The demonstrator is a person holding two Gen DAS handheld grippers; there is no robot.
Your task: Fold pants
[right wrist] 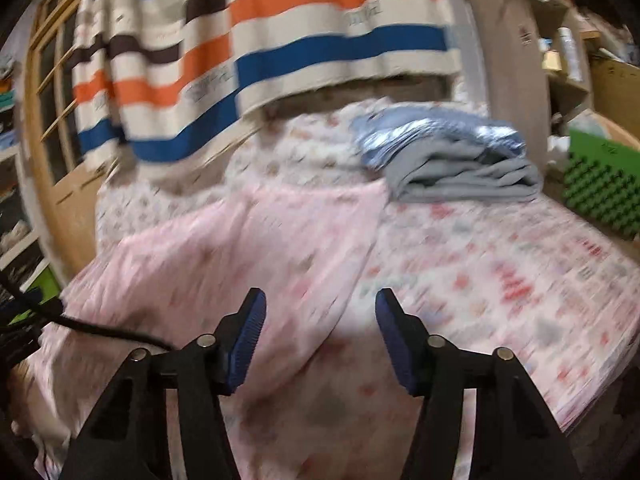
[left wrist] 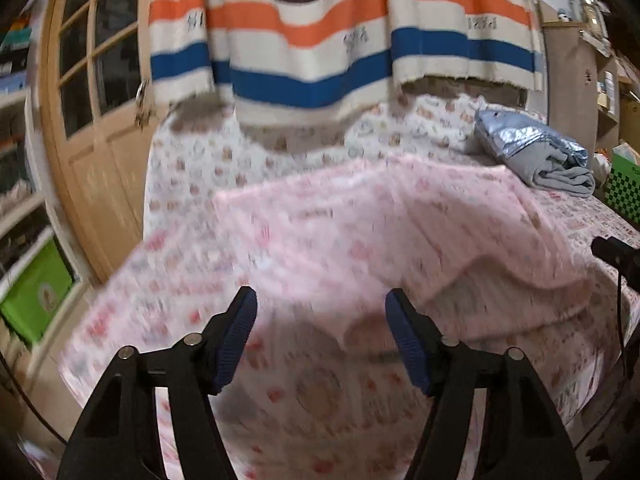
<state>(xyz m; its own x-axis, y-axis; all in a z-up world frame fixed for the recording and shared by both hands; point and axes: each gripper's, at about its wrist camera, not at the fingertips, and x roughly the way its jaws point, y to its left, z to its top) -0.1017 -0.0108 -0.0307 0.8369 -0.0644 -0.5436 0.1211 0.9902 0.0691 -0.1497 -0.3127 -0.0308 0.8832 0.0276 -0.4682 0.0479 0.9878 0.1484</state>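
Pink printed pants [left wrist: 380, 216] are lying loosely spread on the bed, a raised fold running across the middle, cloth rumpled rather than flat; in the right wrist view the same pants [right wrist: 248, 248] are sitting left of centre with one edge slanting down toward the camera. Both views are smearing from motion blur, so print detail and the exact outline of the legs aren't readable. Left gripper [left wrist: 320, 300] is hovering over the near part of the pants with jaws standing apart, blue pads [left wrist: 236, 340] showing on both sides, nothing pinched between them. Right gripper [right wrist: 320, 304] is doing the same over the pants' near edge: jaws parted, blue pads [right wrist: 248, 340] bare, gripping nothing. A black cable [right wrist: 108, 330] is trailing across the cloth at the left of the right wrist view. Under the pants the patterned bedsheet [left wrist: 192, 168] is covering the mattress; it's reading whiter at the far end and pinker with red marks on the right [right wrist: 520, 280]. A folded grey-blue garment [left wrist: 540, 152] with a shiny silver panel is sitting at the far right of the bed, apart from the pants [right wrist: 452, 156]. Behind the bed a striped cloth [left wrist: 320, 28] in cream, orange, blue and brown is hanging down. A wooden glazed door [left wrist: 92, 80] is standing at the left, green box [left wrist: 36, 292] low beside it, another green item [right wrist: 600, 184] at far right by cluttered shelves [left wrist: 608, 80].
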